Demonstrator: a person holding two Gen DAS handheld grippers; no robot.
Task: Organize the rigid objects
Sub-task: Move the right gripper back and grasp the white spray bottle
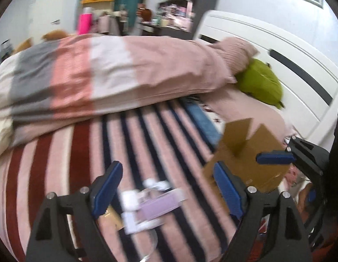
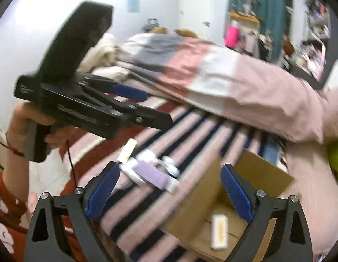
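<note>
From the left wrist view, the left tool (image 1: 169, 185) hangs above a bed with its blue fingers (image 1: 107, 187) spread wide and nothing between them. Below it, on the striped blanket (image 1: 66, 159), lies a blurred cluster of small items: a lilac box (image 1: 160, 206), some white pieces (image 1: 155, 184) touching it, and a yellowish packet (image 1: 113, 217) just beside the left finger. To the right stands an open cardboard box (image 1: 247, 152) with its flaps up, and one blue finger of the right tool (image 1: 276, 158) shows in front of it. A folded quilt (image 1: 107, 74) in grey, pink and white bands lies farther back, with a green cushion (image 1: 260, 83) near the white headboard (image 1: 278, 50). From the right wrist view, the right tool (image 2: 169, 193) is likewise open and empty, held over the edge of the cardboard box (image 2: 203, 198). A white and yellow packet (image 2: 220, 231) rests flat on the box floor. The lilac box (image 2: 150, 174) and white pieces (image 2: 169, 166) sit on the blanket just left of the box, with a pale yellow packet (image 2: 127, 150) beside them. The left tool (image 2: 147, 107) appears at upper left, gripped by a hand (image 2: 35, 128).
</note>
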